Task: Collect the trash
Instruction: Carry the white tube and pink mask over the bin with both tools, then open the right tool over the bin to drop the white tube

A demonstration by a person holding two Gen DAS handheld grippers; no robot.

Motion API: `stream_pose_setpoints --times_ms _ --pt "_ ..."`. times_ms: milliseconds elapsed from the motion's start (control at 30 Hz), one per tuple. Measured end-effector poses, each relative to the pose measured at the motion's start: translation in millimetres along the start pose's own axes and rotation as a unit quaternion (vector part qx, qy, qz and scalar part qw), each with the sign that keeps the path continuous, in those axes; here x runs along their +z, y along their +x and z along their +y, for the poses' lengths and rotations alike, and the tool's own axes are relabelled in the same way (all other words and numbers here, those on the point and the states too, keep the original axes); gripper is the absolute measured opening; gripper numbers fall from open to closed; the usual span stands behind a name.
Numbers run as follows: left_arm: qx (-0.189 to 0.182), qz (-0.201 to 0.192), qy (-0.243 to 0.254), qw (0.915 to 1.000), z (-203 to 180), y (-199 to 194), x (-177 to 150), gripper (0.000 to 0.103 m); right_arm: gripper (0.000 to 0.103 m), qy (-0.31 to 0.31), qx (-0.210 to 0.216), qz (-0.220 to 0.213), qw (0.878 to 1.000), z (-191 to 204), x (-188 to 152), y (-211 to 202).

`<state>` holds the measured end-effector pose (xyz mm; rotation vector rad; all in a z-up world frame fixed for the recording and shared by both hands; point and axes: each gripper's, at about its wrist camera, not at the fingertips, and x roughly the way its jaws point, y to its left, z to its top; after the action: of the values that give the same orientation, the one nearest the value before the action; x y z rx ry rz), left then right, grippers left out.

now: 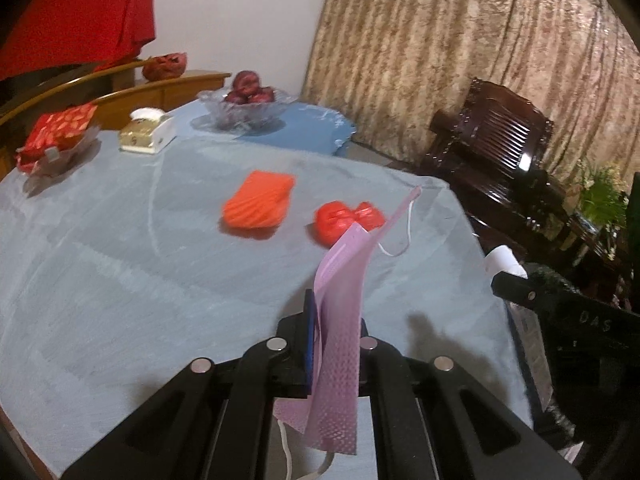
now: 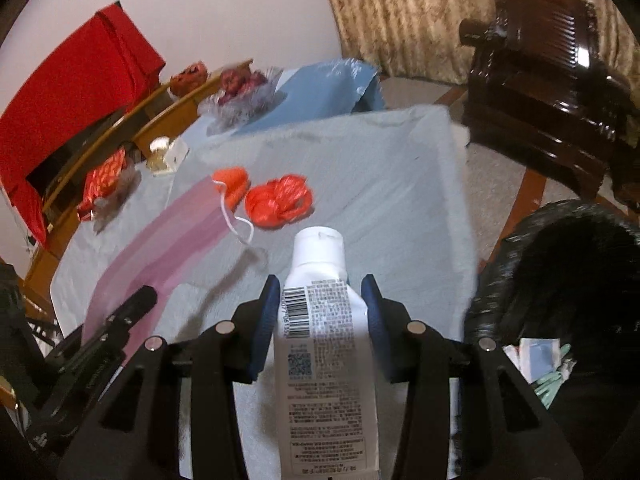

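While both hands hung over the blue-covered table (image 2: 400,168), you had trash in each tool: your left tool (image 1: 336,344) was pinched tight on a pink face mask (image 1: 340,320), its ear loops dangling, and your right tool (image 2: 320,300) was clamped around a white squeeze tube (image 2: 320,320), cap pointing away from you.

The black trash bag (image 2: 560,272) gaped just off the table's near right corner, beside your right tool, with paper scraps already visible inside. Two more pieces lay near the middle of the table: a crumpled orange-red plastic bag (image 1: 348,220) and, just beside it on the side away from the trash bag, an orange foam wrapper (image 1: 260,204).

Judging by that layout, the clean way to finish this step was to carry each load fully over the trash bag's mouth before letting go. The limp mask looked likely to cling to a pad or snag a loop, so it called for a wide release well inside the rim. The slick tube might slide if tilted early.
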<state>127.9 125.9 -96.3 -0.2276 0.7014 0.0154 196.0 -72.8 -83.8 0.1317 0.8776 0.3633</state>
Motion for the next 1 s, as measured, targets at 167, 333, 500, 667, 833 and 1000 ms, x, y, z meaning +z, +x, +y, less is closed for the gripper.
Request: stream_pose_setpoints --times_ms 167,333,500,667,833,1000 --pt "-0.027 -0.012 0.023 0.9993 -36.3 -3.8 8.1 0.006 0.041 0.009 -0.014 -0.034 0.999 -22.3 6.6 -35.5" --pt "-0.063 -0.019 0.049 0.9966 -83.2 -5.7 15.7 0.006 0.041 0.024 -0.043 -0.066 0.997 -56.1 6.9 -73.2" --pt "-0.106 -0.011 0.067 0.9921 -131.1 -2.4 15.2 0.006 0.04 0.038 -0.075 -0.081 0.993 -92.3 2.3 -100.1" --pt "-0.136 -0.002 0.089 0.9867 -175.4 4.7 13.1 0.006 0.04 0.051 -0.105 -0.091 0.989 -126.1 -5.0 -120.7" --pt "-0.16 0.006 0.117 0.9801 -219.1 10.9 7.1 0.006 0.04 0.072 -0.13 -0.096 0.984 -161.5 -14.4 -133.2" --pt "-0.172 0.014 0.141 0.9748 -254.5 19.9 -1.1 0.006 0.04 0.092 -0.149 -0.091 0.98 -190.2 -23.1 -133.8"
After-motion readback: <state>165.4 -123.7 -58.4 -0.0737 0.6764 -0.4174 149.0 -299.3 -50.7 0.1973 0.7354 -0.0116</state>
